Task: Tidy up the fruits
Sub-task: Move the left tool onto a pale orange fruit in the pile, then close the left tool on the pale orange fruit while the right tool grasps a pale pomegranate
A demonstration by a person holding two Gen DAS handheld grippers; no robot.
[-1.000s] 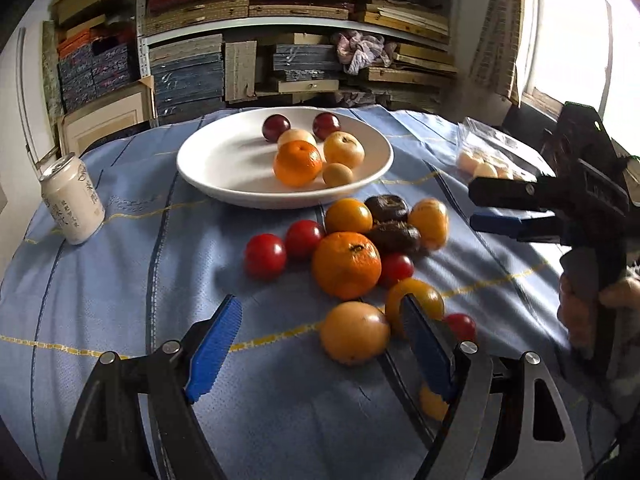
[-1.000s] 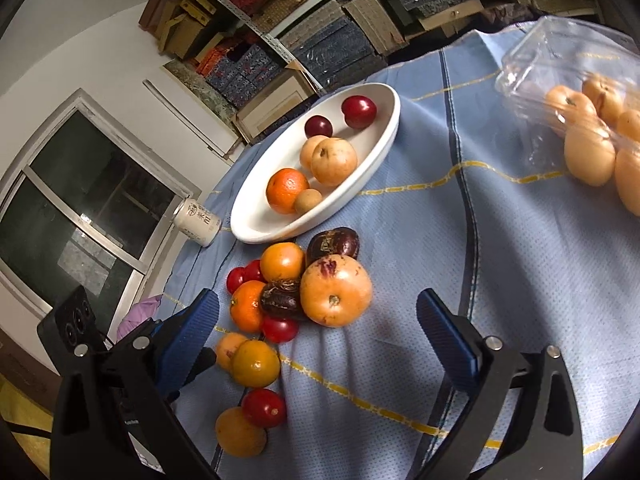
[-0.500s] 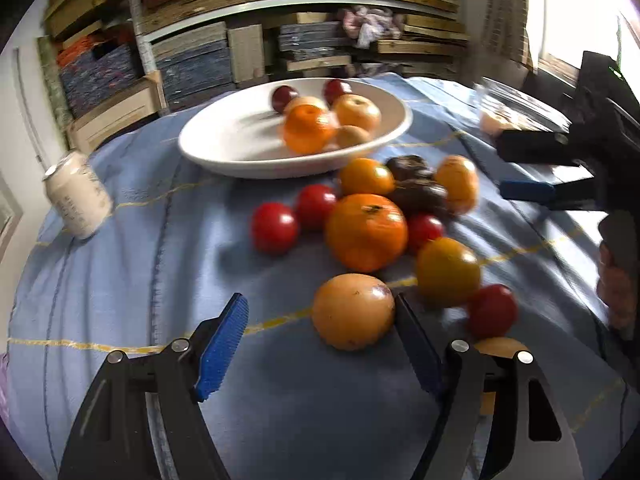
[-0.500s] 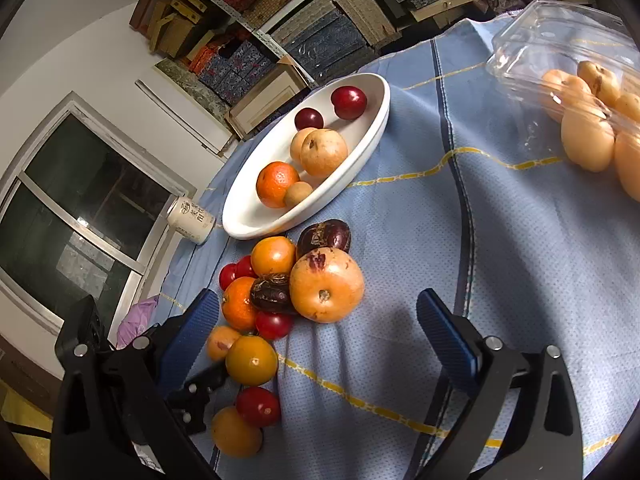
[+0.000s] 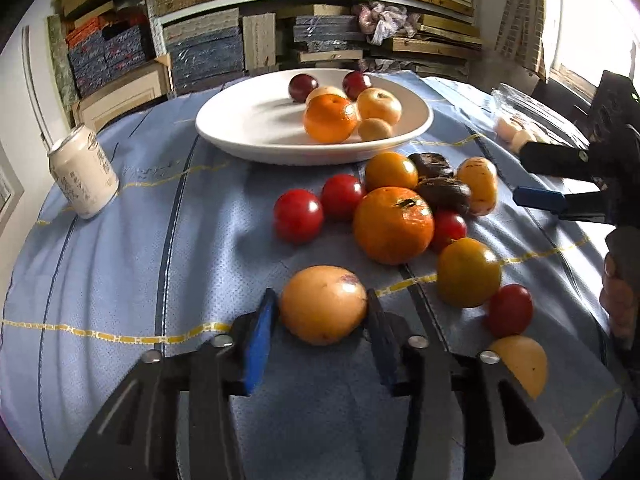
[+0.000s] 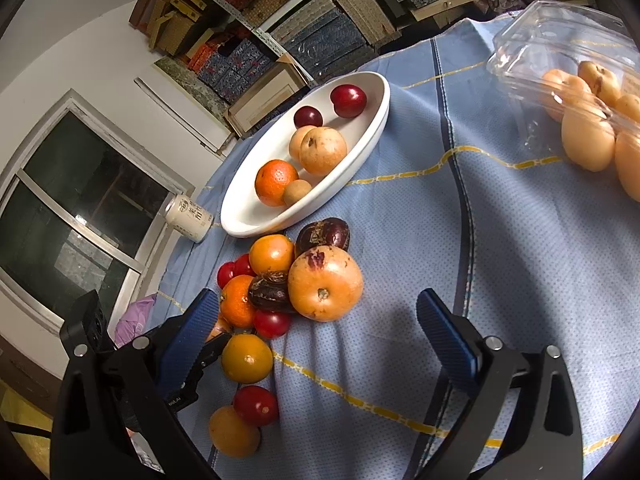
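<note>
My left gripper (image 5: pixel 320 312) is shut on a yellow-orange fruit (image 5: pixel 323 305) that rests on the blue cloth, nearest of the loose pile. Behind it lie a big orange (image 5: pixel 393 224), red tomatoes (image 5: pixel 298 215), dark dates (image 5: pixel 442 193) and yellow fruits (image 5: pixel 467 272). The white plate (image 5: pixel 256 120) at the back holds an orange, pale fruits and two dark red plums. My right gripper (image 6: pixel 320 332) is open and empty, hovering near a large yellow-orange fruit (image 6: pixel 325 283) at the pile's edge. It also shows at the right of the left wrist view (image 5: pixel 540 178).
A white drink can (image 5: pixel 83 172) stands at the left of the cloth-covered table. A clear plastic box (image 6: pixel 568 80) of pale fruits lies at the right. Shelves stacked with boxes stand behind the table. A window is at the far side.
My left gripper has moved forward and closed its fingers onto the nearest yellow-orange fruit. My right gripper has drifted slightly closer to the pile and stays open.
</note>
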